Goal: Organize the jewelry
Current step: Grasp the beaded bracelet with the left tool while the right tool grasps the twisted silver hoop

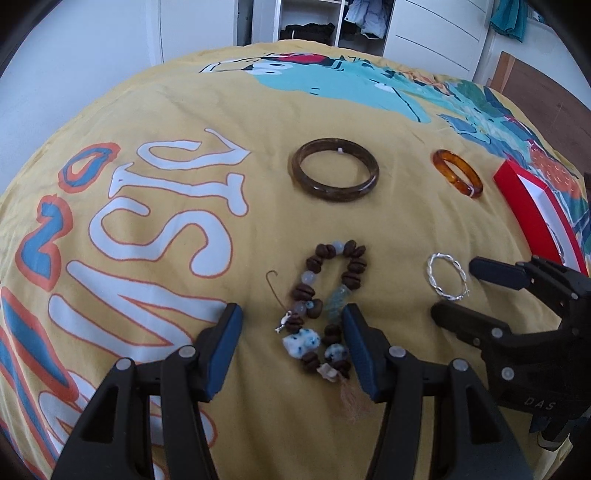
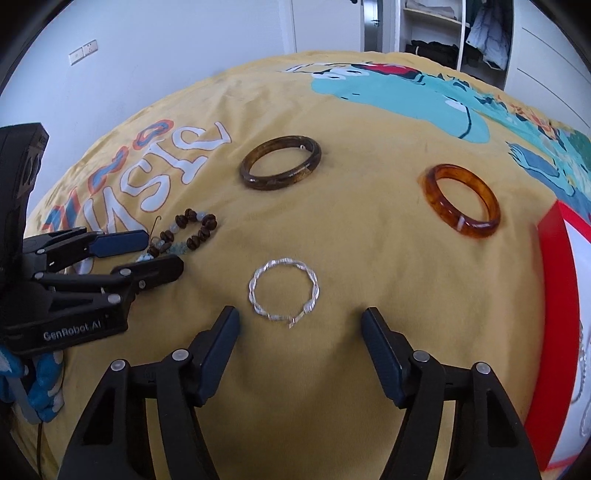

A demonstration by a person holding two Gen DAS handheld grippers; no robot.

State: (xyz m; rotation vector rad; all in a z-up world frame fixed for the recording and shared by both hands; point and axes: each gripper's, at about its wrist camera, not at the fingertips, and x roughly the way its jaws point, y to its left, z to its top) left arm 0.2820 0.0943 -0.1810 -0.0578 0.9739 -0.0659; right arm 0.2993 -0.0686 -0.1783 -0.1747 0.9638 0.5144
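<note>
Four pieces are lying on the bedspread (image 2: 351,236), in two rows. Far row: wide bangle (image 2: 280,163) sitting left, smaller bangle (image 2: 461,201) sitting right, well apart. Near row: bead bracelet (image 1: 325,306) lying left, before the wide bangle; twisted wire bracelet (image 2: 283,292) lying right of it. Open box (image 2: 554,306) sitting at the right edge, beside the smaller bangle. Left gripper (image 1: 291,325) is straddling the bead bracelet; right gripper (image 2: 300,325) is sitting just before the wire bracelet. Wardrobe (image 1: 314,22) standing behind the bed.
</note>
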